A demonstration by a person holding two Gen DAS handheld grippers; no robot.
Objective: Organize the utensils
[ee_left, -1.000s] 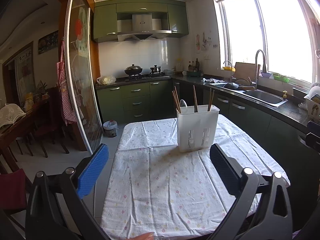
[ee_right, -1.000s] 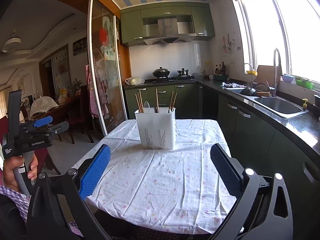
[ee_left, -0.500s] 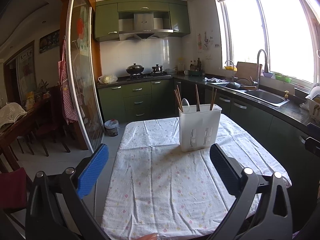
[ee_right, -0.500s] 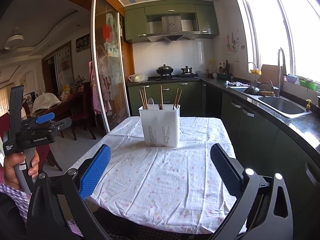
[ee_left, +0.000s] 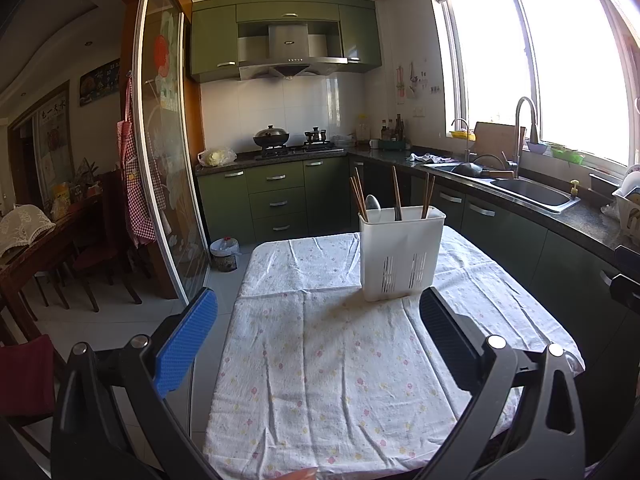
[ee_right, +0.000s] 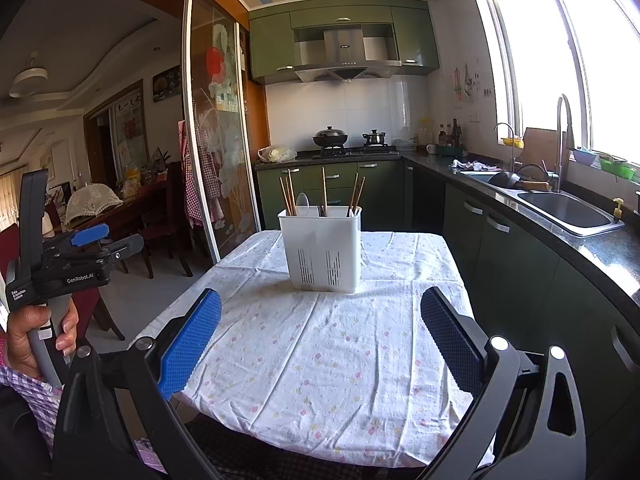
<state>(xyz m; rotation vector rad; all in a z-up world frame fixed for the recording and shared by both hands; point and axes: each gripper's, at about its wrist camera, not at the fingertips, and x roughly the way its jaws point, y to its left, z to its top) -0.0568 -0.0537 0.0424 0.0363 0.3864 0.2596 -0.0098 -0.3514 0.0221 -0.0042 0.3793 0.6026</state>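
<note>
White utensil caddy (ee_right: 322, 249) is seen upright on the clothed table (ee_right: 320, 360), toward the far edge, about midway between the side edges. Held in it: wooden chopsticks (ee_right: 289, 197) at the left end, a single chopstick in the middle, a pair at the right end, and a spoon (ee_right: 302, 202). Nothing is seen loose on the cloth.

Over the past second the caddy has been brought slightly nearer in both wrist views; its contents are unchanged.

Right gripper (ee_right: 320, 322): spread wide, nothing between the pads, held short of the near edge. Left gripper (ee_left: 319, 322): likewise parted and empty, at the near left corner.

Judgement: an approach toward the caddy is suggested. The scene fits either utensils awaiting sorting between compartments or sorting already done; which one is not settled.
</note>
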